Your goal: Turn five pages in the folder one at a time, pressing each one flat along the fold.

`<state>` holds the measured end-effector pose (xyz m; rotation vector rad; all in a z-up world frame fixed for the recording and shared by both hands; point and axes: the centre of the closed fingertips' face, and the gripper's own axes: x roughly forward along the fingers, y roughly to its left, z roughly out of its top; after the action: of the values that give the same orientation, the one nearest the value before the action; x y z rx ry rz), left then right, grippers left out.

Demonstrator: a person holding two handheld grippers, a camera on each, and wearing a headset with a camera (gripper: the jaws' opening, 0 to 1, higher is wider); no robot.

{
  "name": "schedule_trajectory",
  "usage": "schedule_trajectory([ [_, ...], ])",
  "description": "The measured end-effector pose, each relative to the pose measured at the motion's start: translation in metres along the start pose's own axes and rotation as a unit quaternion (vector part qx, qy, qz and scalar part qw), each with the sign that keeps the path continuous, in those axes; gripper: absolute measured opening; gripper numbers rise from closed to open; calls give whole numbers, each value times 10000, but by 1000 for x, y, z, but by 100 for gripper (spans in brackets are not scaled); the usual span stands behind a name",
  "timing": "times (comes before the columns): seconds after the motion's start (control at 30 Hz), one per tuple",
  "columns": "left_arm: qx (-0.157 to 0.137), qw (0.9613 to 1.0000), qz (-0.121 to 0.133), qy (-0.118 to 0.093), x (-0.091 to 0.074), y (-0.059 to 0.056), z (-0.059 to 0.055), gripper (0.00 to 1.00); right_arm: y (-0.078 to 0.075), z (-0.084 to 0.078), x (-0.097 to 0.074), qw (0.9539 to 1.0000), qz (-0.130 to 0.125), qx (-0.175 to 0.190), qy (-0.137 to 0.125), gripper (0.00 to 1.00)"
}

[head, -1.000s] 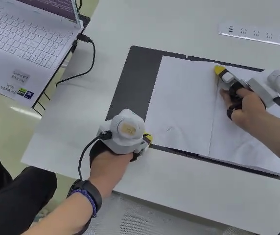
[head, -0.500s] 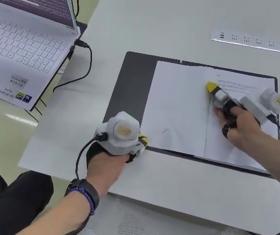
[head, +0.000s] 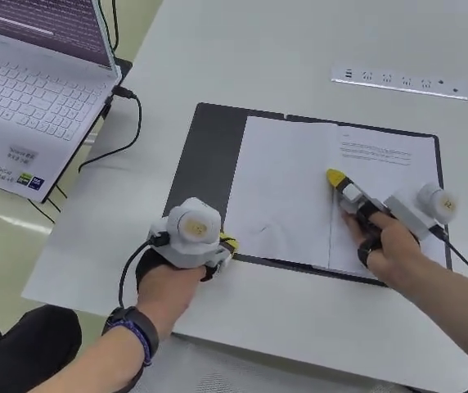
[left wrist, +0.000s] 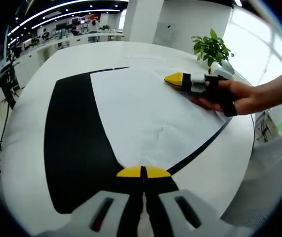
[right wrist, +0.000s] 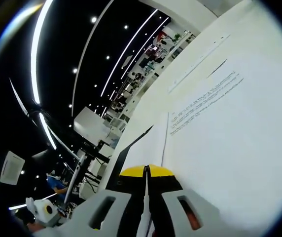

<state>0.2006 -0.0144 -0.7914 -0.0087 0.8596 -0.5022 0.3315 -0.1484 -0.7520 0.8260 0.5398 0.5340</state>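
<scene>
Sliding toward the person, the right tool [head: 335, 176] has come down the fold [head: 336, 147] from its far end to about halfway, while the left tool [head: 227, 243] stays at the near edge of the left page.

A broad white counter [head: 299, 49] carries an open white laptop [head: 29, 90] with a black cable [head: 132, 123] at the left and a white power strip [head: 398, 82] at the far side. The left gripper view looks out on an open office with ceiling lights and a green potted plant [left wrist: 211, 47].

At the counter's middle the open black folder [head: 209, 155] lies flat. Its spread runs left to right and its fold points away from the person, slightly tilted. The left white page [head: 279, 188] is nearly blank. The right white page [head: 381, 151] has a few printed lines near its far end.

Both tools have their yellow-tipped jaws pressed together, pinching nothing. The right tool's tips rest on the fold and the left tool's rest at the left page's near corner.
</scene>
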Motion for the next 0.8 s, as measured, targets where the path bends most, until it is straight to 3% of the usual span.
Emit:
schedule_trajectory([
  [0.17,45,10000,10,-10,0,0,0,0,1,-10,-11,9999,63,124,34,0],
  [0.53,40,10000,26,-68,0,0,-1,0,7,-36,-40,9996,163,34,230,0],
  [0.8,48,10000,-6,-73,0,-1,-1,0,-2,-43,-47,9995,137,-16,295,0],
])
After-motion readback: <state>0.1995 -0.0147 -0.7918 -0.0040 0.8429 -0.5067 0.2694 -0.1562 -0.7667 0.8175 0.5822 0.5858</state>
